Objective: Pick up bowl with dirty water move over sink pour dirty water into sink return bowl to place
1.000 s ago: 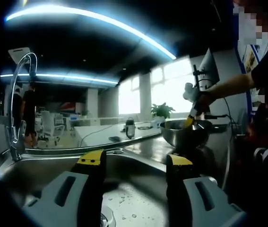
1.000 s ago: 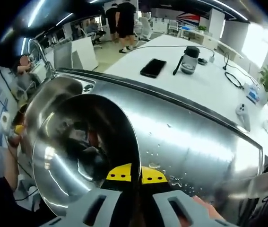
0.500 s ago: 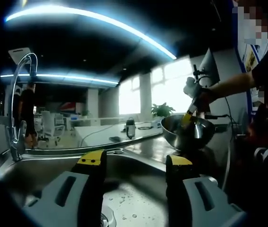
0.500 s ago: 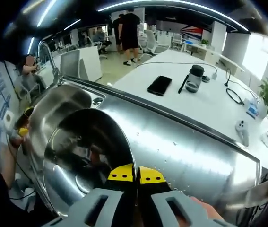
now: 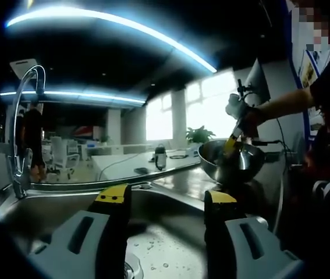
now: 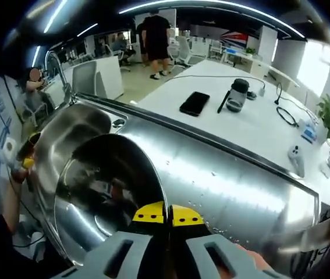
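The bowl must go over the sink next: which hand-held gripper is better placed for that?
Right. The right hand-held gripper already clamps the bowl rim; the left hand-held gripper is open, over the sink.

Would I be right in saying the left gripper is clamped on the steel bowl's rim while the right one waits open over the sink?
No, the sides are swapped: the right gripper clamps the bowl rim, as the right gripper view shows, while the left gripper waits open over the sink.
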Tool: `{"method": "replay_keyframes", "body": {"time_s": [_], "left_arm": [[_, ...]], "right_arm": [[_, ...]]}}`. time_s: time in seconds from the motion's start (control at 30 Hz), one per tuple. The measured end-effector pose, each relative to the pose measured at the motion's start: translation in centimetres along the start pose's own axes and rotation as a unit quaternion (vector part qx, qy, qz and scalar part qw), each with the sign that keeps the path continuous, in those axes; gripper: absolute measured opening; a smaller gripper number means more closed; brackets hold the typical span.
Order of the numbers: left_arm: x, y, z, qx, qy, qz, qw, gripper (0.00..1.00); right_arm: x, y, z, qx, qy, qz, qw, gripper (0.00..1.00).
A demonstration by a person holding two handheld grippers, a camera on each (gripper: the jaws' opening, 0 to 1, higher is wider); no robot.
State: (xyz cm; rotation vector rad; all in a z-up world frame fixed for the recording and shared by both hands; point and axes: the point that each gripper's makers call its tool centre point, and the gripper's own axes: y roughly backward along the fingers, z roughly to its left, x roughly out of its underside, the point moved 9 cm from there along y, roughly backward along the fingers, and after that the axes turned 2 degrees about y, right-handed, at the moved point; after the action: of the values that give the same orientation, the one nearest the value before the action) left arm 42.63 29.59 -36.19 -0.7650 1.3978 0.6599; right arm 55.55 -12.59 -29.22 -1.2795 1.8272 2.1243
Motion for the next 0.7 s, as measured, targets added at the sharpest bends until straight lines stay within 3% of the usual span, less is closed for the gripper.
{"method": "replay_keyframes", "body": {"time_s": [0.27,0.7], "left_arm": [[-0.04,0.06,-0.03,-0.002,-0.001,-0.001,1.0,0.49],[-0.07,0.06,0.01,0.001,-0.004,-0.002,1.0,0.49]], "right_arm": [[-0.02,0.04,0.08,0.002,0.002,0.033,0.9995,0.0],[-0.37,0.4,0.67,0.002,0.0,0.037,0.9993,0.0]]}}
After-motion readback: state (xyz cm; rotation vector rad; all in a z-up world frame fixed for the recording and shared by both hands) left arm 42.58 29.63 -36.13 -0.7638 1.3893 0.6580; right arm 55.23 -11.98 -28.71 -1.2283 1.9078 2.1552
